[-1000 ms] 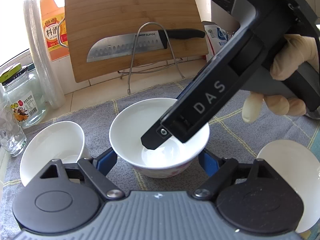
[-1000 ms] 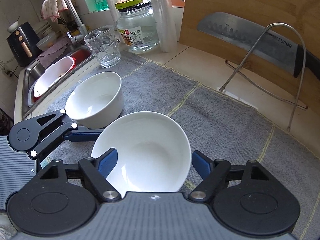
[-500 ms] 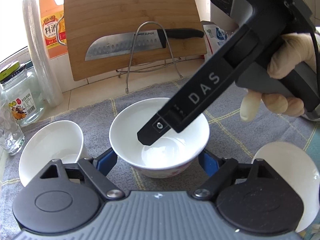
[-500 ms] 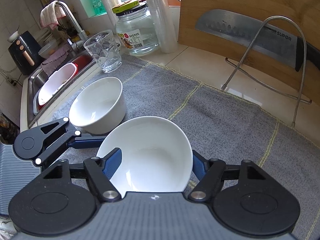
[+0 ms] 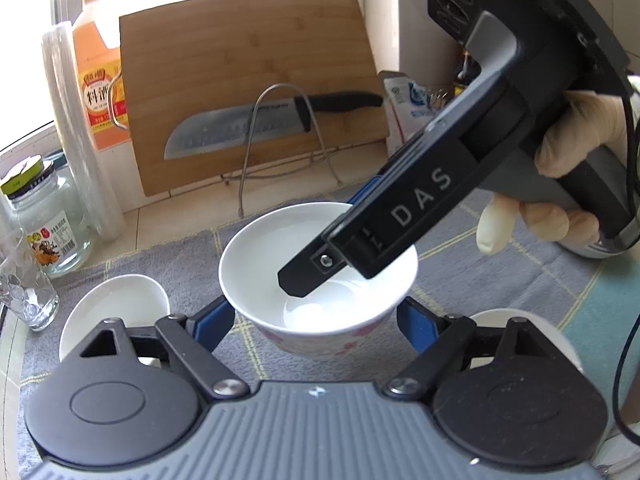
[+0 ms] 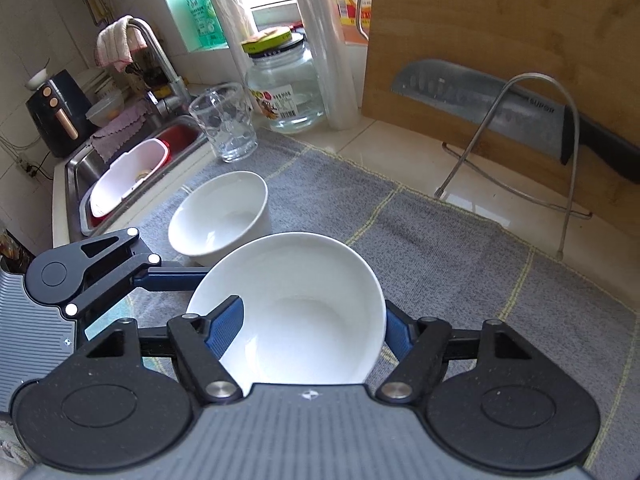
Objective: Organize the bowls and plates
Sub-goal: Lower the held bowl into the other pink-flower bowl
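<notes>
The left claw [image 5: 316,320] pinches a pink-flowered white bowl [image 5: 320,264] lifted off the grey towel [image 6: 460,248], the right claw [image 6: 314,328], jaws just closing, clamped across the same bowl.

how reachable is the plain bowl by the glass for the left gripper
Probably not yet: the left gripper is closed around the flowered bowl, though the plain bowl sits uncovered close beside it.
</notes>
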